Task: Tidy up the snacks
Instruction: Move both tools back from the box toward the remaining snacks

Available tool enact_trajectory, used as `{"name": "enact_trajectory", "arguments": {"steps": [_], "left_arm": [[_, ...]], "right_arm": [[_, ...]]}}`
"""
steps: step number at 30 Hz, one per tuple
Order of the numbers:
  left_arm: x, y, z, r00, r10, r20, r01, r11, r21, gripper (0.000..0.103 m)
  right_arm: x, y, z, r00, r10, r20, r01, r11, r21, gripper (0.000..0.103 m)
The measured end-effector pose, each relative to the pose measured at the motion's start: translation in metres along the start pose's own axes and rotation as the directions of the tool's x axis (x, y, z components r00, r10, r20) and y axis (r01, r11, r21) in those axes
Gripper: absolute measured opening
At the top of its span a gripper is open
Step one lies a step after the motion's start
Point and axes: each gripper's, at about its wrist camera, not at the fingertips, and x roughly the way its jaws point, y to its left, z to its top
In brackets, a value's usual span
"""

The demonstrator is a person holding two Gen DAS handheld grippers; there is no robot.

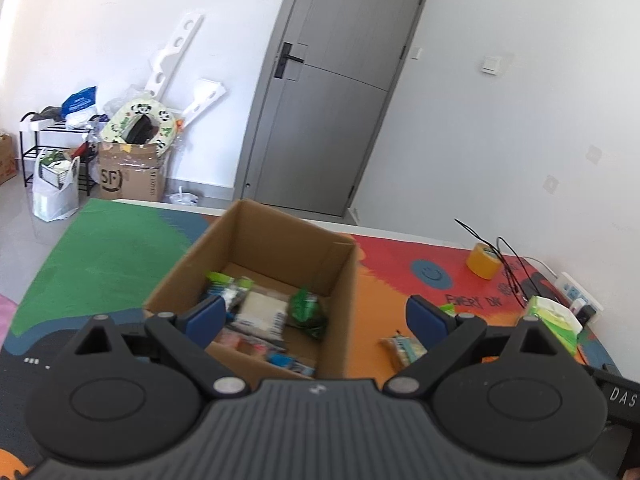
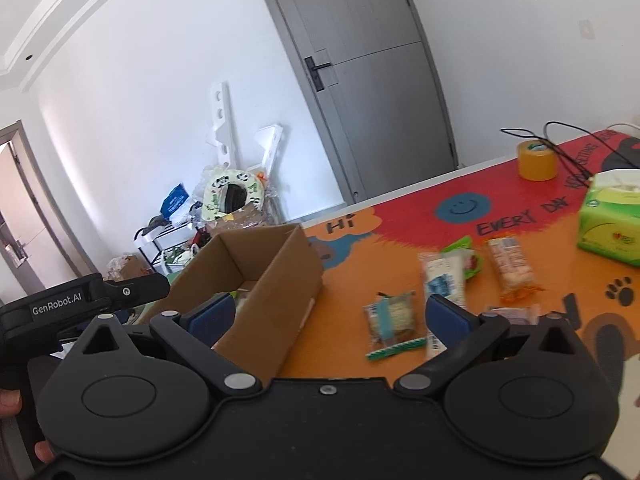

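The right tool [image 2: 328, 316] gapes wide and empty, as does the left tool [image 1: 316, 312] over the cardboard box [image 1: 256, 276]. Loose snacks lie on the worktop [image 2: 352, 280]; the nearest packet [image 2: 394, 322] sits at one o'clock of the right tool, upright-long, box at eleven.

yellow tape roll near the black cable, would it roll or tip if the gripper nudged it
The yellow tape roll stands flat on its end on the table mat, so a nudge would probably slide it rather than roll it. It looks squat, so tipping seems unlikely. The black cable passes right by it and might snag.
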Motion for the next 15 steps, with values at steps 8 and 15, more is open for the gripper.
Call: {"name": "enact_trajectory", "arguments": {"steps": [8, 15], "left_arm": [[0.007, -0.024, -0.009, 0.999, -0.038, -0.022, 0.039, 0.999, 0.025, 0.096], [0.017, -0.049, -0.013, 0.996, -0.087, -0.035, 0.088, 0.996, 0.029, 0.096]], "right_arm": [[-0.019, -0.028, 0.003, 0.998, -0.057, 0.036, 0.056, 0.998, 0.028, 0.103], [-0.029, -0.047, 0.006, 0.995, -0.075, 0.063, 0.072, 0.996, 0.043, 0.103]]}}
